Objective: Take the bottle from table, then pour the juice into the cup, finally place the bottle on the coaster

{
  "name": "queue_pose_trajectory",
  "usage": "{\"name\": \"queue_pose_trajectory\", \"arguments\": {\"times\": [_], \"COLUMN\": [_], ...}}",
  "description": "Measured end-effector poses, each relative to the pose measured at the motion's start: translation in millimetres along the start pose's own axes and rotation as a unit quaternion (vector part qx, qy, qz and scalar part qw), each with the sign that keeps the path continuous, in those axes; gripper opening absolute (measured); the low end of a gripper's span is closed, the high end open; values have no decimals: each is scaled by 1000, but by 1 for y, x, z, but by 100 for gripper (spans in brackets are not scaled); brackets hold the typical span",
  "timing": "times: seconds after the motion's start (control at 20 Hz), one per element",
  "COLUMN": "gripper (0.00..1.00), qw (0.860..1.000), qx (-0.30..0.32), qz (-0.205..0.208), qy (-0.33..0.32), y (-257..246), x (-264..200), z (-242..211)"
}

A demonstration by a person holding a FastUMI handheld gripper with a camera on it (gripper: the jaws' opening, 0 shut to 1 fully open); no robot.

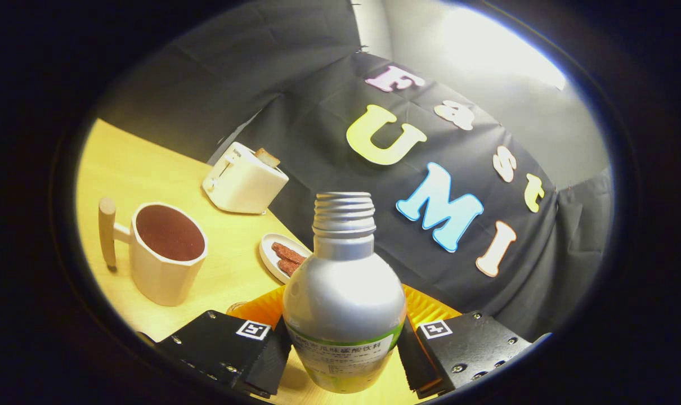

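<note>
gripper [343,351] clamps the uncapped bottle [343,304] upright over the orange coaster [261,309]. cup [169,253] sits far left, apparently already poured.

the bottle [343,292] hides most of the orange coaster [261,310] behind it and its own base is cut off below, the claw [343,354] fingers' contact with its sides cannot be told for sure, and the small plate [274,254] is partly covered by its shoulder.
</note>
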State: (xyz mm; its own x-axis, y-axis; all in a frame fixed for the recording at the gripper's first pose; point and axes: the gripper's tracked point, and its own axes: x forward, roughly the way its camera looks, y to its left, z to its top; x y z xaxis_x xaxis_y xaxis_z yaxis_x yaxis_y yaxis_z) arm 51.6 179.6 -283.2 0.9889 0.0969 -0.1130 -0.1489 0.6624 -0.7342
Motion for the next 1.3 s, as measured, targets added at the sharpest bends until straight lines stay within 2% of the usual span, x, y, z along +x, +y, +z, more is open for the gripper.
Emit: {"name": "queue_pose_trajectory", "arguments": {"times": [0.3,0.65,1.0,1.3], "gripper": [81,81,81,81], "qw": [995,985,964,940], "qx": [-93,-173,-266,-339], "qz": [-3,-5,-13,-22], "qy": [21,23,-13,-39], "y": [5,8,17,17], "x": [11,29,27,22], "z": [-10,-11,8,14]}}
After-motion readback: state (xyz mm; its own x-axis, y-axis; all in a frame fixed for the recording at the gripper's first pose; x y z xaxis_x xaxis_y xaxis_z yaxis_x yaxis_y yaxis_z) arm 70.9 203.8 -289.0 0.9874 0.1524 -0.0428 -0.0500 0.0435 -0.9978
